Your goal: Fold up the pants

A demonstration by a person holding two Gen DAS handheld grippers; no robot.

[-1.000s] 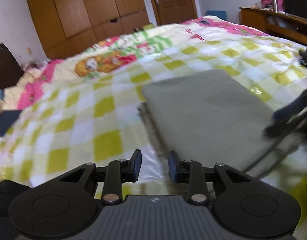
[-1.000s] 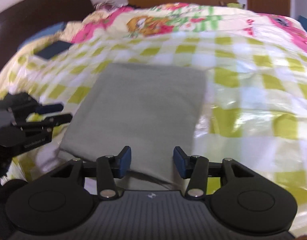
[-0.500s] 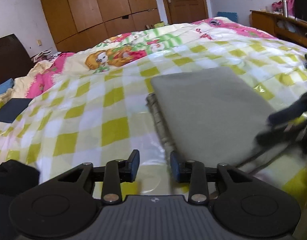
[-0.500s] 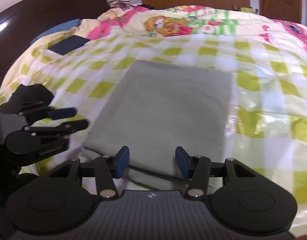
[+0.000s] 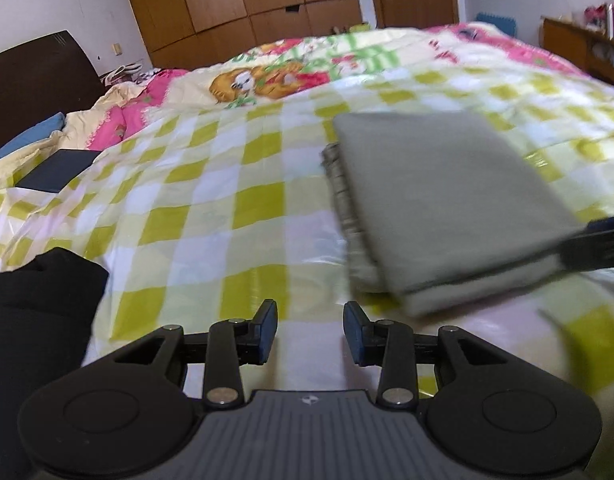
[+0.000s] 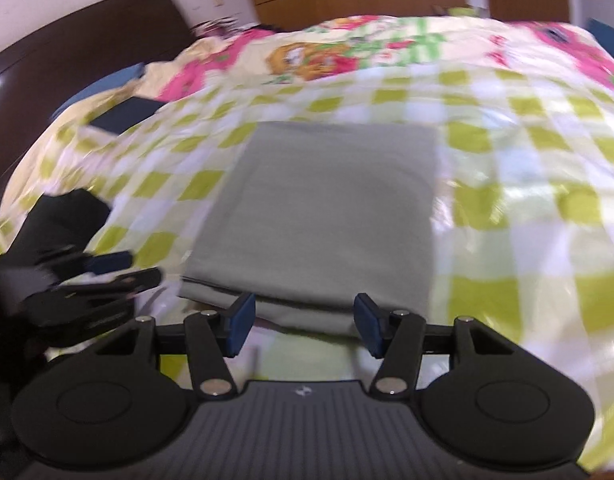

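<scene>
The grey-green pants (image 5: 439,200) lie folded into a flat rectangle on the yellow-checked bed sheet (image 5: 211,216). My left gripper (image 5: 310,316) hovers over bare sheet, left of the pants' near corner. It is open, with nothing between its blue pads. In the right wrist view the pants (image 6: 331,208) sit straight ahead. My right gripper (image 6: 303,308) is open just short of their near folded edge, holding nothing. Each gripper shows in the other's view: the right gripper (image 5: 595,240) at the pants' right side, the left gripper (image 6: 107,276) off their left corner, blurred.
A dark blue flat item (image 5: 61,170) lies on the bed at the left near the dark headboard (image 5: 31,80). A crumpled pink and cartoon-print quilt (image 5: 259,80) covers the far end. Wooden wardrobes (image 5: 247,0) stand behind and a wooden desk (image 5: 579,44) at the right. A black sleeve (image 5: 39,320) fills the lower left.
Both grippers have drawn back from the folded pants and their jaws stand wider. In the left view the pants have shifted right; in the right view they now lie centred.
</scene>
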